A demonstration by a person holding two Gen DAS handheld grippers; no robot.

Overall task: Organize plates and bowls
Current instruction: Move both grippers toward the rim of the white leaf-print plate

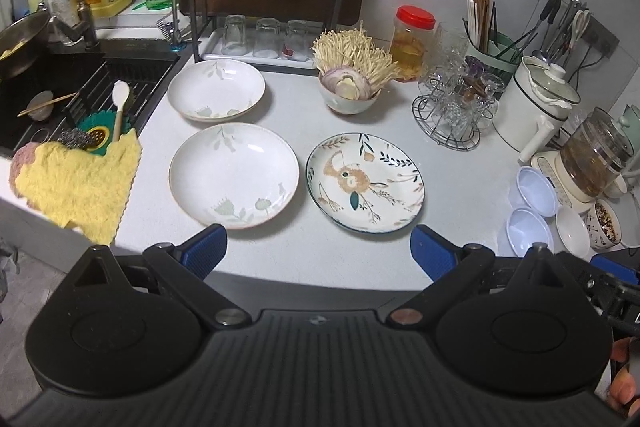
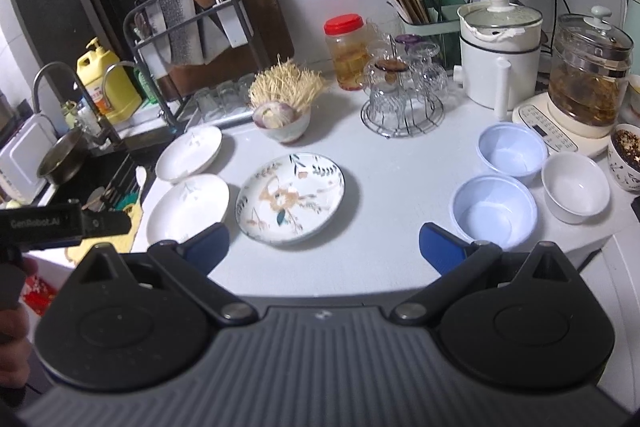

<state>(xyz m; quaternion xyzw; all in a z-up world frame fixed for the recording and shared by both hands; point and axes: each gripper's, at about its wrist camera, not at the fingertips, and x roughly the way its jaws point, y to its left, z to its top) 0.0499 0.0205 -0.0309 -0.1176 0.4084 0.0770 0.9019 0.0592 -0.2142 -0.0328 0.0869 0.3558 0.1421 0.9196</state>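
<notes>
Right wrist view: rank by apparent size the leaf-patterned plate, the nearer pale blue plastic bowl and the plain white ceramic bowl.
1. Leaf-patterned plate, clearly widest.
2. Nearer pale blue plastic bowl.
3. Plain white ceramic bowl, smallest, though it sits slightly farther from the camera.

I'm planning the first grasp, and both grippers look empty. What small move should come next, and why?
Probably ease the open left gripper forward to the near white plate. It lies just ahead of the left fingertip, separate from the matching far white plate, so the two could be stacked.
</notes>
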